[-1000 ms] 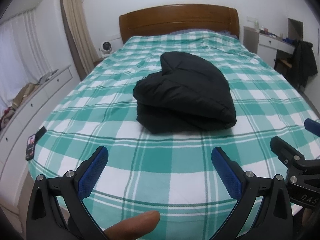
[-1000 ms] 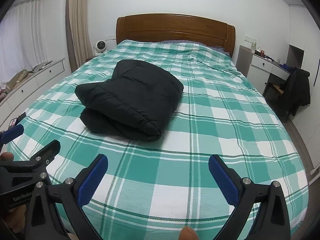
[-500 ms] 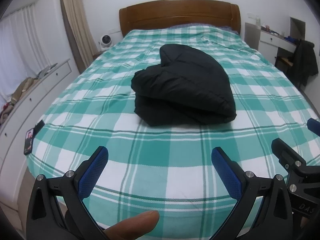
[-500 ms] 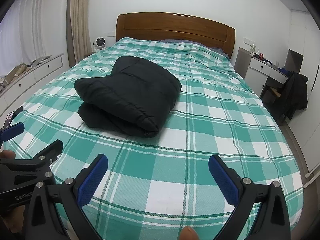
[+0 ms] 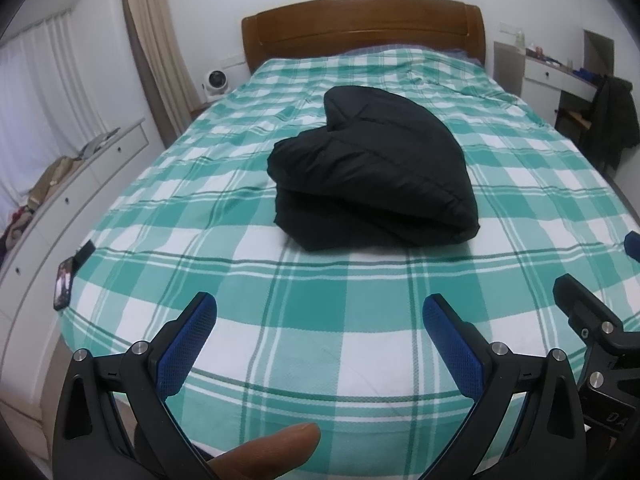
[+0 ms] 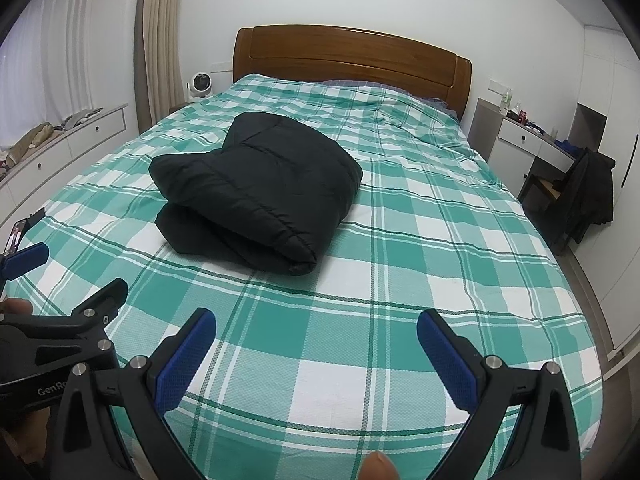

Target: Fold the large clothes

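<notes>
Your left gripper (image 5: 320, 344) is spread wide, blue pads (image 5: 186, 350) well apart, nothing between them but the checked bedspread (image 5: 312, 312) below. Your right gripper (image 6: 316, 354) is the same story: jaws wide, pads (image 6: 446, 362) holding nothing, hovering over the near end of the bed (image 6: 352, 56). Both grippers sit side by side; from the left wrist view you catch the right one at the right edge, and from the right wrist view the left one shows at the left edge.

The jacket (image 5: 372, 172) is there in front of you, black and puffy, folded into a thick bundle of stacked layers. It lies on the bedspread around the middle of the bed, a little left of centre from your right wrist view (image 6: 256, 188), well apart from both grippers. Neither one touches it. The top layer overhangs the lower one on the near side, and the bundle's upper edge rises in a rounded hump toward the headboard (image 5: 360, 26).

A fingertip (image 5: 268, 454) of yours pokes into the bottom of the left view. A phone (image 5: 64, 286) lies at the bed's left corner. A small white fan (image 6: 199, 82) stands by the headboard, and a dark garment (image 6: 592, 196) hangs over a chair at the desk (image 6: 532, 140) on the right.
</notes>
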The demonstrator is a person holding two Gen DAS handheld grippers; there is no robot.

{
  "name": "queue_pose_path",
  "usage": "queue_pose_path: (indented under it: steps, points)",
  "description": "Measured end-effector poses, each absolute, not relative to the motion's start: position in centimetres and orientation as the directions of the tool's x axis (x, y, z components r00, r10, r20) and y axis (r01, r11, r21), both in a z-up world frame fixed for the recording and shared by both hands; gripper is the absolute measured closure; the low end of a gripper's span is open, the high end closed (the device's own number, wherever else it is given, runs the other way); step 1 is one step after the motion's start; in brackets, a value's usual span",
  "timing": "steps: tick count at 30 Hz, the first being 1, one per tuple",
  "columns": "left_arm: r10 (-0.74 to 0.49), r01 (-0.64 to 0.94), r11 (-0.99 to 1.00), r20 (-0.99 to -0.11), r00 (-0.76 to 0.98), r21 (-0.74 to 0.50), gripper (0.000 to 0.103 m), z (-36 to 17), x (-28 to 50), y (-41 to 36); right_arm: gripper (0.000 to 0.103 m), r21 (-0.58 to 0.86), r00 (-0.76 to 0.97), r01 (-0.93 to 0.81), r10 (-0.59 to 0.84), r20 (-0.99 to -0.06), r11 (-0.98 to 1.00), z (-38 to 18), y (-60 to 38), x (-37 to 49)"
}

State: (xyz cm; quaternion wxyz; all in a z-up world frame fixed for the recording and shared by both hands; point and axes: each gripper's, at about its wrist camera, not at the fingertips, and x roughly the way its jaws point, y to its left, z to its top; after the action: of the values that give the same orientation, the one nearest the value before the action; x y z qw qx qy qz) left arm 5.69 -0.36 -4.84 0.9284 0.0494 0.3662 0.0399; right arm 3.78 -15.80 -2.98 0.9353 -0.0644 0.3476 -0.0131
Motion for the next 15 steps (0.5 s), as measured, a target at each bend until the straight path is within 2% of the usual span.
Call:
queue_pose_path:
  steps: [15]
  points:
    - [0.089, -0.036, 0.995, -0.663, 0.744, 0.094, 0.0, -4.16, 5.05, -0.6, 0.001, -0.133, 0.769, -0.015, -0.073, -0.635, 0.991, -2.1, -15.98, 3.01]
